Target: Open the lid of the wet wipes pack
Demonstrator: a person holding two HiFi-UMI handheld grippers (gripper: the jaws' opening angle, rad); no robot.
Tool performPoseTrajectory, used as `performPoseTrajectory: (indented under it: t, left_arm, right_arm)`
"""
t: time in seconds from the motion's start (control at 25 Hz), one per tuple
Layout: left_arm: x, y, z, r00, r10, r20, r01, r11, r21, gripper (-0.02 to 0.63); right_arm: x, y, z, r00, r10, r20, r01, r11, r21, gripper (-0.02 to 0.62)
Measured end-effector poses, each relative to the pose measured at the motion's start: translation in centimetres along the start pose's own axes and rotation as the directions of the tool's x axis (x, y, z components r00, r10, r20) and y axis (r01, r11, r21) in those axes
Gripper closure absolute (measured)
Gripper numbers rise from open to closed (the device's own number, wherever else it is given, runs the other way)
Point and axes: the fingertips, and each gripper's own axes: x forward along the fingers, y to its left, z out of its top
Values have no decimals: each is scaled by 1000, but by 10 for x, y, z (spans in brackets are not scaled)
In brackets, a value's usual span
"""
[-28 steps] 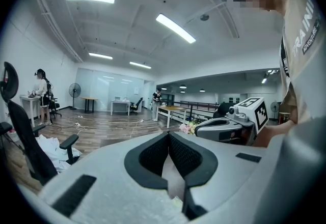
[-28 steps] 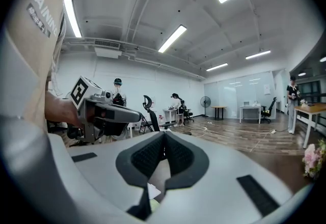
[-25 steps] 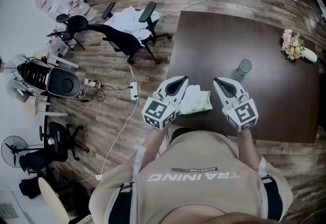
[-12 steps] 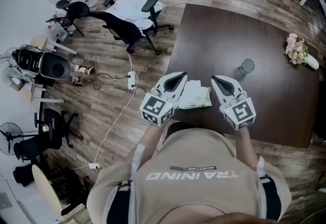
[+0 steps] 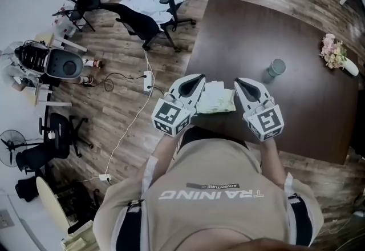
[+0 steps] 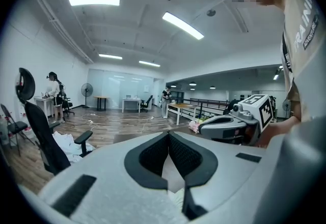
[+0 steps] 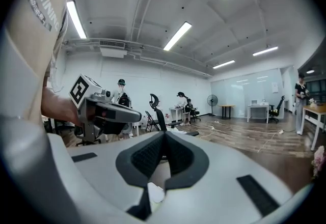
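The wet wipes pack [image 5: 217, 98], pale green and white, lies flat near the front edge of the dark table [image 5: 296, 107]. My left gripper [image 5: 199, 77] hovers at the pack's left side and my right gripper [image 5: 238, 81] at its right side, both pointing away from me. Each is shut with nothing between its jaws. In the left gripper view the jaws meet at the tip [image 6: 168, 134], with a sliver of the pack [image 6: 176, 198] below them. In the right gripper view the jaws [image 7: 164, 134] are closed too, and a white bit of the pack [image 7: 156, 192] shows underneath.
A glass cup [image 5: 276, 67] stands mid-table and a small bunch of flowers [image 5: 333, 53] at the far right. Office chairs [image 5: 149, 21] and a power strip with cables [image 5: 146, 80] are on the wooden floor to the left. People work at desks far off.
Both grippers stay beside the pack, shut as before. Only the head view has drifted a little.
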Motion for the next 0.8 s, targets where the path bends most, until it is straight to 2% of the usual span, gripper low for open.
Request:
performPoseTrajectory:
  t: [0.12,0.32,0.6,0.8]
  left_arm:
    - [-2,0,-3,1000,7,-17,-8,1000,-10,597]
    - [5,-13,9,999,-53,-6,54,998,33,597]
    - [-3,-17,18,996,-89,3,89,994,71,597]
    - [-23,-7,7,994,-107,17,106,993,59,597]
  right_arm:
    - [0,4,7,1000,12,14,-12,1000,-20,581]
    - [0,7,2,999,-2,44,1,1000,30,581]
    - [3,31,1,999,18,36,-20,998,57,580]
    - [10,46,7,999,-28,20,27,999,25,581]
